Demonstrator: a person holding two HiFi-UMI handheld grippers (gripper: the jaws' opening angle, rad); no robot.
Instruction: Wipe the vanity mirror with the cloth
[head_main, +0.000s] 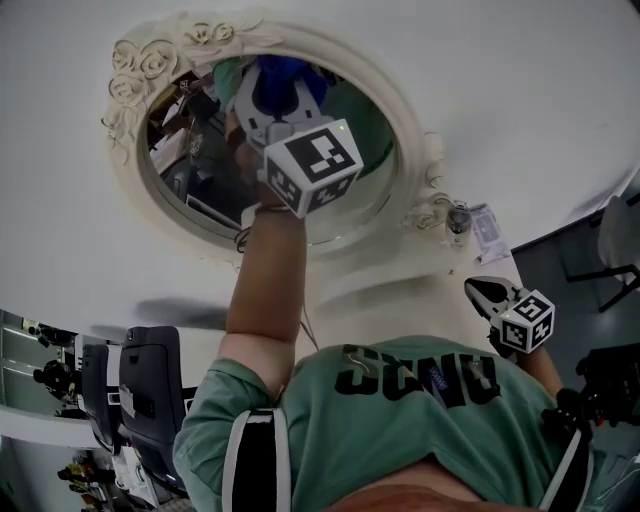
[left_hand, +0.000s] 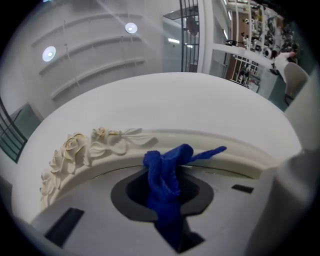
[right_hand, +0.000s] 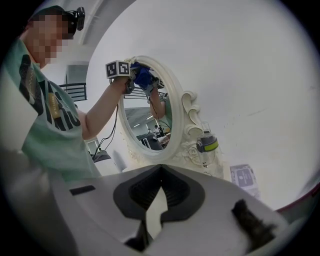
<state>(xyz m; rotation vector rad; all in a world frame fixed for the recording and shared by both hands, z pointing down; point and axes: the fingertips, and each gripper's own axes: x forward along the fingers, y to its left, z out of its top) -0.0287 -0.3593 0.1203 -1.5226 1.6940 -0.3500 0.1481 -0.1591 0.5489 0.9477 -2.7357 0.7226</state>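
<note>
An oval vanity mirror (head_main: 200, 170) in a cream frame with carved roses (head_main: 135, 70) stands on the white table (head_main: 520, 90). My left gripper (head_main: 275, 95) is raised to the top of the mirror, shut on a blue cloth (head_main: 280, 75). In the left gripper view the cloth (left_hand: 165, 185) bunches between the jaws and lies against the frame's upper rim (left_hand: 75, 150). My right gripper (head_main: 480, 290) hangs low on the right, away from the mirror (right_hand: 145, 125). Its jaws (right_hand: 160, 172) meet at the tips and hold nothing.
A small clear jar with a green band (right_hand: 207, 145) stands at the mirror's foot, beside a printed packet (right_hand: 243, 176). Black chairs (head_main: 150, 390) stand at the lower left, and another chair (head_main: 615, 240) is off the table's right edge.
</note>
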